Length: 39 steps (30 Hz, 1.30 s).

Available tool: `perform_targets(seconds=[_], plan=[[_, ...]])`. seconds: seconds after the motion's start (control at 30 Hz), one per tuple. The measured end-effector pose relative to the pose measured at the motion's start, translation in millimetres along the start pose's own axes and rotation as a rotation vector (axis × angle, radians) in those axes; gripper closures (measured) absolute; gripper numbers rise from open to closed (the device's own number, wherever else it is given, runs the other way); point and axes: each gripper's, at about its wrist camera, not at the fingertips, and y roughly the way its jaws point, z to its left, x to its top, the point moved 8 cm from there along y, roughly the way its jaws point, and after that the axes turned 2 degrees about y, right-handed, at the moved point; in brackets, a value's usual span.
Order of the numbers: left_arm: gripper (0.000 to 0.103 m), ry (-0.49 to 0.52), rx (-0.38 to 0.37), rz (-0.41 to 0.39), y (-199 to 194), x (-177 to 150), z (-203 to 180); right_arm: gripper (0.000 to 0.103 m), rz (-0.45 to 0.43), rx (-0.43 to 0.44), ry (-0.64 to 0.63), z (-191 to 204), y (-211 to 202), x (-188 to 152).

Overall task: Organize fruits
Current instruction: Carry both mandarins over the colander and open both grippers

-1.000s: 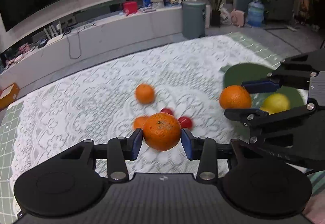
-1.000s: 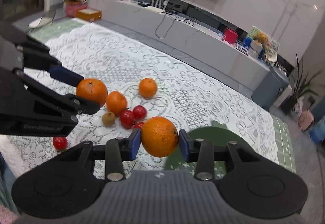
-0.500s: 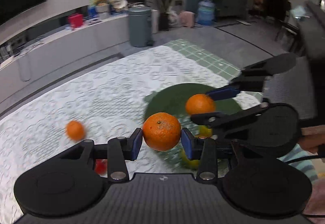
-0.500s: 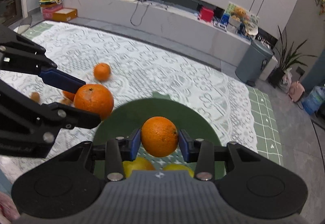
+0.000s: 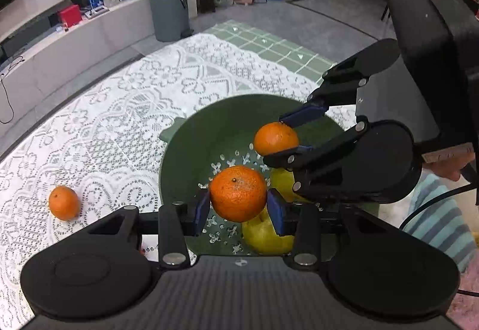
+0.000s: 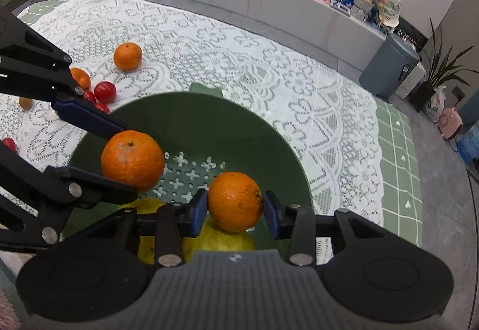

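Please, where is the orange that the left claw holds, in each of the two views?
Left wrist view: the orange is at lower centre, between this claw's own blue pads, over the green bowl.
Right wrist view: the same orange is at middle left, between the dark fingers that reach in from the left edge.
Shared landmark: the green bowl.

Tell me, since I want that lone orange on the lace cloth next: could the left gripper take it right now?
Probably not: the left gripper is shut on an orange over the green bowl. The lone orange lies unobstructed on the cloth.
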Motion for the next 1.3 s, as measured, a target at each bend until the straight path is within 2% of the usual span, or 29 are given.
perform_targets(seconds=[0.3, 0.63, 1.17, 1.3], plan=[[0.056, 0.003, -0.018, 0.053, 17.8, -3.9, -0.7, 0.065, 0.019, 0.028, -0.047, 4.2, 16.0, 3.5], [0.056, -0.028, -0.002, 0.06, 21.8, -4.8, 7.8, 0.065, 0.049, 0.057, -0.042, 4.7, 31.0, 3.0], [0.055, -0.047, 0.019, 0.076, 24.1, -5.0, 13.0, 0.065, 0.046, 0.054, -0.047, 6.3, 28.5, 4.5], [0.05, -0.034, 0.023, 0.078, 23.7, -6.0, 9.8, 0.064, 0.04, 0.05, -0.051, 5.9, 23.8, 6.9]])
